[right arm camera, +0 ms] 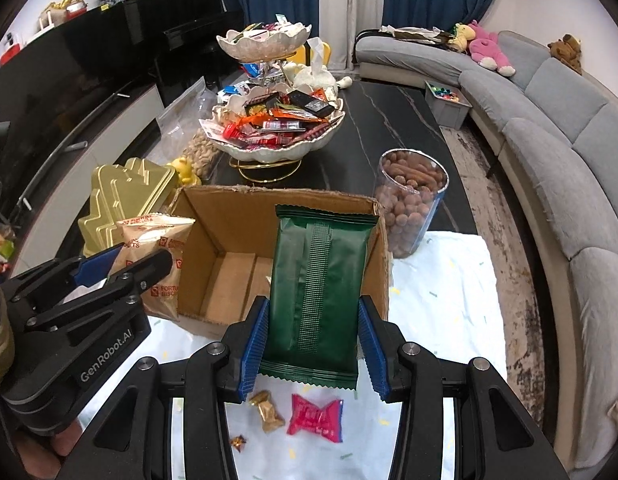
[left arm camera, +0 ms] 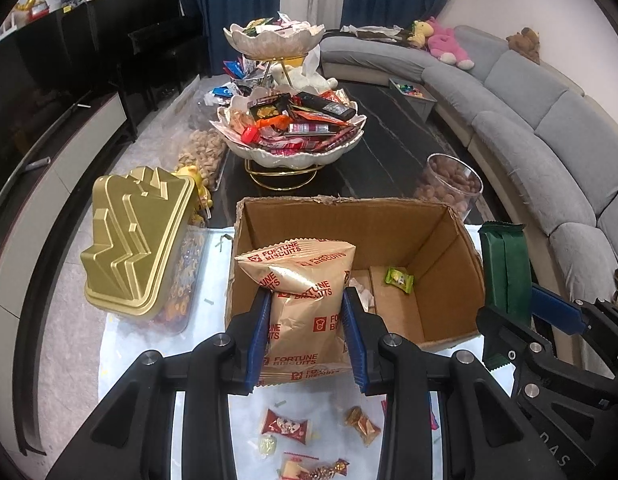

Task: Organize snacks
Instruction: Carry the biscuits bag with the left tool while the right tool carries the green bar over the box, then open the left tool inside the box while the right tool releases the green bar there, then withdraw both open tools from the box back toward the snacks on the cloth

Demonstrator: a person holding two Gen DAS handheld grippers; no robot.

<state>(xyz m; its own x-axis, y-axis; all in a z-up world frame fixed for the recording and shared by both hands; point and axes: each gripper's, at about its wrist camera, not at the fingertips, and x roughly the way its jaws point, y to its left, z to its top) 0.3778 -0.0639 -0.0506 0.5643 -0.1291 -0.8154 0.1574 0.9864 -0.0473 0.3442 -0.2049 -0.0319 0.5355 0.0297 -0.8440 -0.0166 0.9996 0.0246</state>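
**Two snack packets held before the open cardboard box**

In the left wrist view, the left gripper (left arm camera: 307, 328) is seen with its jaws closed narrowly on a beige Fortune Biscuits packet (left arm camera: 305, 300), whose sides are pinched by the blue pads. The packet is held upright at 6 o'clock of the cardboard box (left arm camera: 449, 248), over its near wall. Inside the box, a small green candy (left arm camera: 399, 279) is lying on the bottom. At 9 o'clock of the box a gold lid (left arm camera: 137, 240) is placed on a clear container.

In the right wrist view, the right gripper (right arm camera: 314, 344) is seen with its jaws closed a little wider on a dark green packet (right arm camera: 319, 292), also held upright before the near wall of the box. At 2 o'clock of the box, a clear jar of coated nuts (right arm camera: 411, 204) is standing on the desk (right arm camera: 389, 112). At 12 o'clock, a tiered snack bowl (right arm camera: 277, 136) filled with wrappers is seen. On the white cloth (right arm camera: 441, 312) below the jaws, a pink candy (right arm camera: 316, 418) and a gold candy (right arm camera: 267, 410) are lying near each other.
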